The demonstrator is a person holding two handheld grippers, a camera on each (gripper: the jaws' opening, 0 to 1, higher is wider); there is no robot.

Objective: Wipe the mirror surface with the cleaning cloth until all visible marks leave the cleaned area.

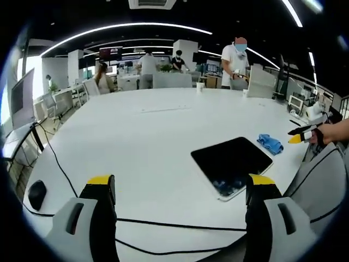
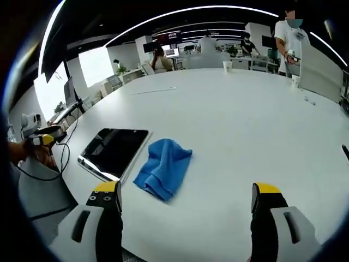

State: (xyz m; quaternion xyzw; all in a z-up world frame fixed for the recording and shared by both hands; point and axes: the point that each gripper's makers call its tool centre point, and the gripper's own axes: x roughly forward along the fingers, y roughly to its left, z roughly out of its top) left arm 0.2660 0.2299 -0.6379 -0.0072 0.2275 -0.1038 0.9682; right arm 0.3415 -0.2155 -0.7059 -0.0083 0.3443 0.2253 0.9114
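Mirror (image 1: 232, 162) flat on white desk (image 1: 142, 147), dark face up, close to desk's near edge, ahead of my left hand-held gripper (image 1: 180, 188) and nearer its right jaw. Blue cleaning cloth (image 2: 163, 167) crumpled just beside mirror (image 2: 113, 151), not touching it, ahead of my right hand-held gripper (image 2: 185, 196), nearer its left jaw. Both hand-held grippers released, jaws spread wide, nothing between them. My left hand-held gripper (image 2: 46, 137) off desk's edge beside mirror. Black cables (image 1: 163, 224) trail along near edge. Wide bare desk beyond mirror and cloth. People stand and sit at far side.
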